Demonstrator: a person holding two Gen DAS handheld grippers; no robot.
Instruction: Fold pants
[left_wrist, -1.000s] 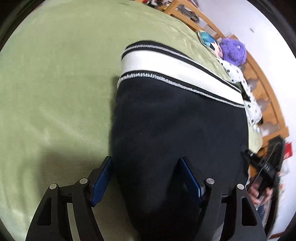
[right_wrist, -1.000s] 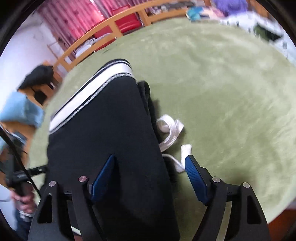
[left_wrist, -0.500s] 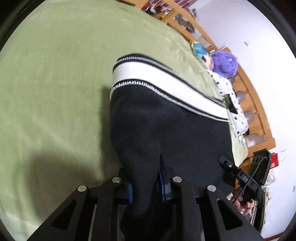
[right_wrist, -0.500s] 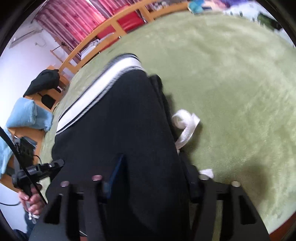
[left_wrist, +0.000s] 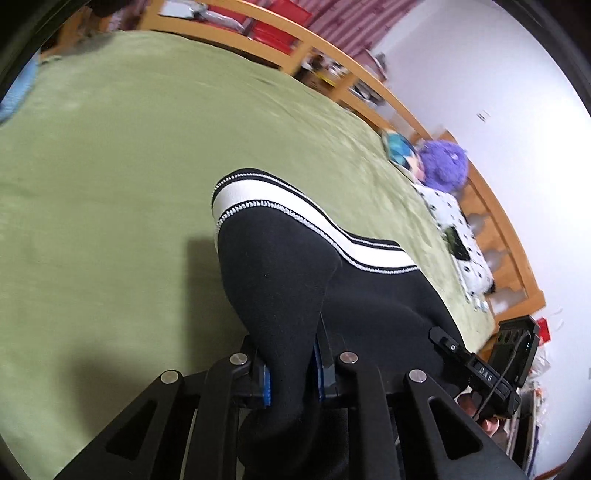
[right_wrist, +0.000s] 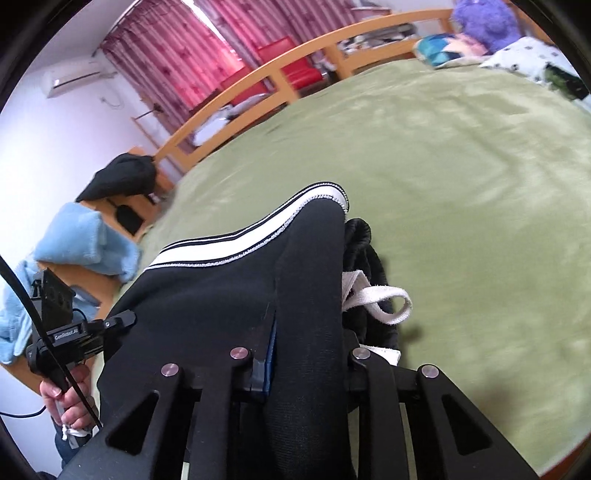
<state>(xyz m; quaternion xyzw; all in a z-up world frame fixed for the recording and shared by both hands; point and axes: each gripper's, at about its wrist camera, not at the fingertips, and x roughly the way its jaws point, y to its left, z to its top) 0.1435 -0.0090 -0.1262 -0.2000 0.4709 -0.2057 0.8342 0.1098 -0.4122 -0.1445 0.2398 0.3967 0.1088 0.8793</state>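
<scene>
The black pants (left_wrist: 295, 280) lay on the green blanket (left_wrist: 110, 184), their white-striped waistband (left_wrist: 280, 206) at the far end from both cameras and resting flat on the blanket. The garment already looked doubled lengthwise, one leg stacked on the other, with a white drawstring (right_wrist: 384, 299) spilling out on the side of the pants away from the other gripper. So the first fold appeared done; the crosswise fold toward the waistband was under way but not finished.

The near end of the pants was bunched and raised off the blanket toward the waistband. The left gripper (left_wrist: 291, 373) had just been closing and was pinching a ridge of black fabric between its blue pads (left_wrist: 266, 380). The right gripper (right_wrist: 306, 365) had also just been closing, and it clamped a thick fold of the same fabric.

What remained, by my reading, was carrying the held end over to the waistband, laying it down square, and releasing. The loose drawstring might stay sticking out of the finished fold.

Beyond the waistband, a purple plush toy (left_wrist: 445, 162) sat by the wooden bed rail (left_wrist: 369, 81).
</scene>
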